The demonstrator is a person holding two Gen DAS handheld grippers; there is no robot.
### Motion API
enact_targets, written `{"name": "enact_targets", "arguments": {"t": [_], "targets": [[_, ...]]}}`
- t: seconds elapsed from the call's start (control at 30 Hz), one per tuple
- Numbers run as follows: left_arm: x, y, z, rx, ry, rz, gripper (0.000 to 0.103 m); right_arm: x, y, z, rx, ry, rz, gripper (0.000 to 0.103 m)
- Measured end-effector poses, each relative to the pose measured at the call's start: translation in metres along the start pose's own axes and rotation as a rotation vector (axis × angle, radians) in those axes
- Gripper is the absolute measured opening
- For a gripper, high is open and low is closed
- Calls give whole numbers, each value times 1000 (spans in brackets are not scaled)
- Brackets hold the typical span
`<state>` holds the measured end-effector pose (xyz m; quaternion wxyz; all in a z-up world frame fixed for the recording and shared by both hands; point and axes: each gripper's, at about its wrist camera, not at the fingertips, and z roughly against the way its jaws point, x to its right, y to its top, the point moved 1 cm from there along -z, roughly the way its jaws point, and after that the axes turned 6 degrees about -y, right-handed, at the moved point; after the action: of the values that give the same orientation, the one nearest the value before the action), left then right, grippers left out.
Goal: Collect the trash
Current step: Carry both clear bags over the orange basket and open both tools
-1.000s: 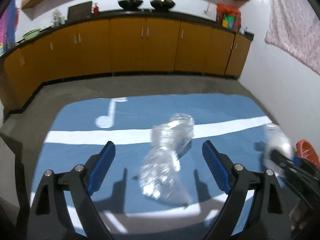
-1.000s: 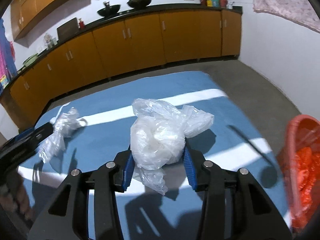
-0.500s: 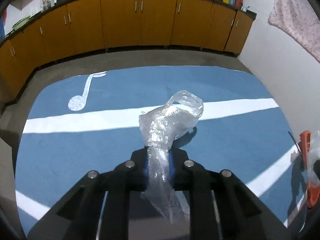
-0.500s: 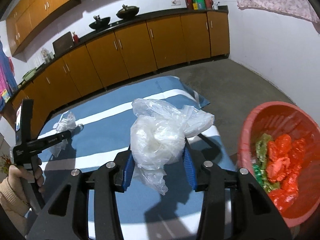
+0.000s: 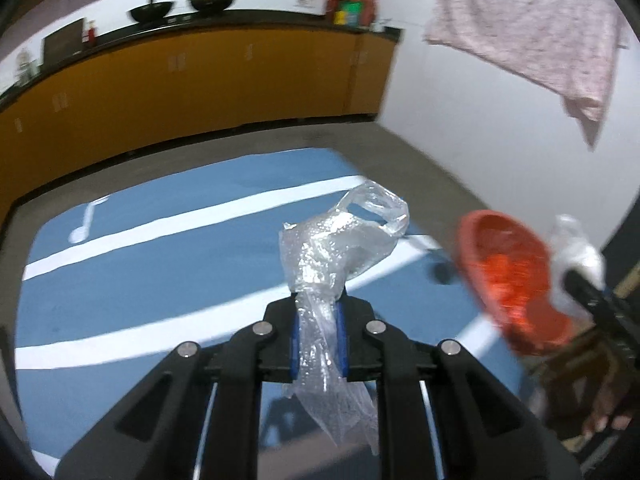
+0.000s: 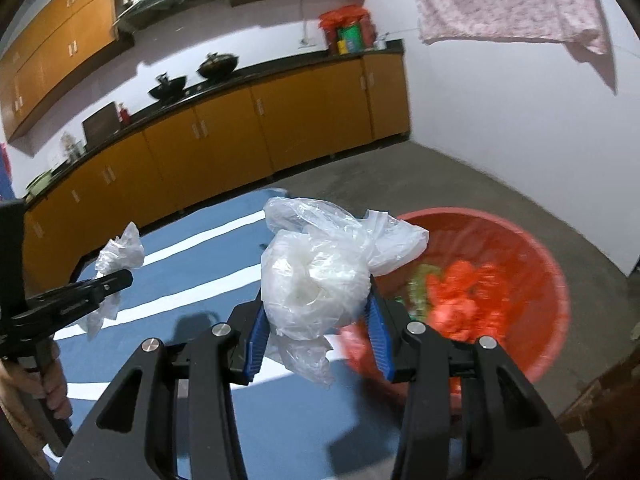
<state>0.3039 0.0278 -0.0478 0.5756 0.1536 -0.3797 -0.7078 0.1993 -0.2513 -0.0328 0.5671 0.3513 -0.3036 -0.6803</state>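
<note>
Both pieces are off the blue mat [image 5: 160, 264]: the left gripper [image 5: 318, 334] is clamped on a clear plastic bag [image 5: 332, 256], the right gripper [image 6: 316, 330] pinches a white plastic bag [image 6: 316, 280]. The red basin [image 6: 540, 280], just beside them, already holds orange and green scraps. Only the drop remains, I'd say.

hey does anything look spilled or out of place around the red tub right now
Nothing stands out. The red tub sits upright on the floor with its orange scraps inside. The left gripper holds a clear plastic bag, and the right gripper holds a white plastic bag, neither yet in the tub.
</note>
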Motion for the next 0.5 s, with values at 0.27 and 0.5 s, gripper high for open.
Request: {"name": "enact_targets", "arguments": {"t": [0.27, 0.5], "targets": [[90, -1, 19, 23, -127, -97, 15, 49, 0, 38, 43, -53, -42, 44], [140, -4, 24, 39, -168, -158, 15, 76, 3, 55, 75, -85, -68, 44]]}}
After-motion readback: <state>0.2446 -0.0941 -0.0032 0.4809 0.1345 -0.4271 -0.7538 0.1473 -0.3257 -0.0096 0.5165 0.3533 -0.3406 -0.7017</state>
